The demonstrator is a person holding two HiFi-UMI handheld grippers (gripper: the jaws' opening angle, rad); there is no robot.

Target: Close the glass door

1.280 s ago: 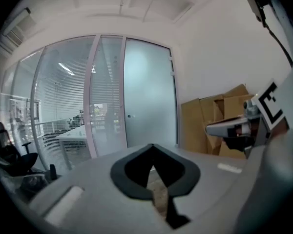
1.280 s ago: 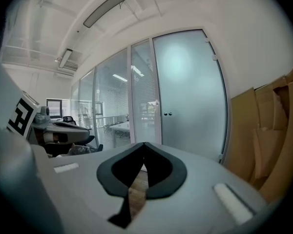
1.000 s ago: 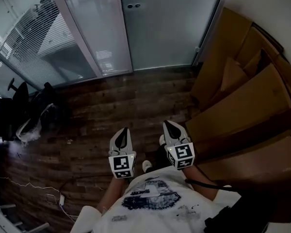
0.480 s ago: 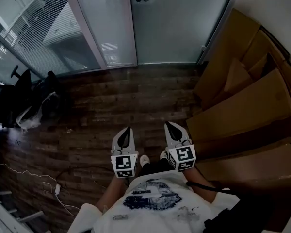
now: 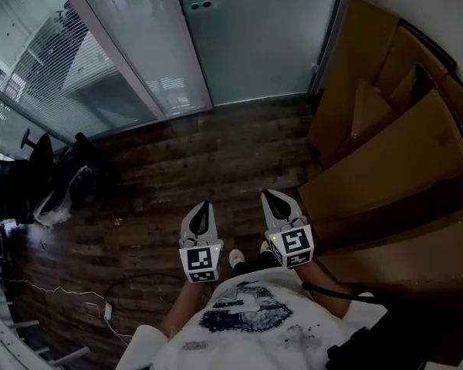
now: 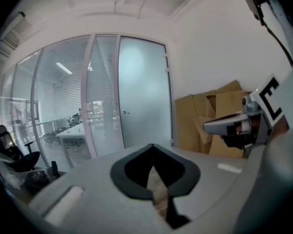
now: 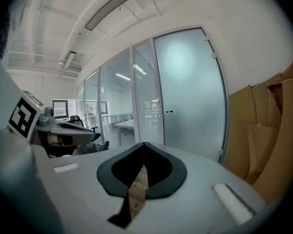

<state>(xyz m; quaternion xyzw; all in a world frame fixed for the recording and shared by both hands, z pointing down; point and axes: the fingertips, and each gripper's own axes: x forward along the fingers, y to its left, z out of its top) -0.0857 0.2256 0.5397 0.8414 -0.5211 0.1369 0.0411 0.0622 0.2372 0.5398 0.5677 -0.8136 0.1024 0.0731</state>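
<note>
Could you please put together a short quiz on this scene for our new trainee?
1. True or false: the right claw touches the frosted glass door.
2. What is stacked to the right of the door? A) cardboard boxes B) ladders C) bins
3. Is the left claw open or shut?
Key: 1 false; 2 A; 3 shut.

The glass door (image 5: 262, 45) runs off the head view's top edge.
</note>
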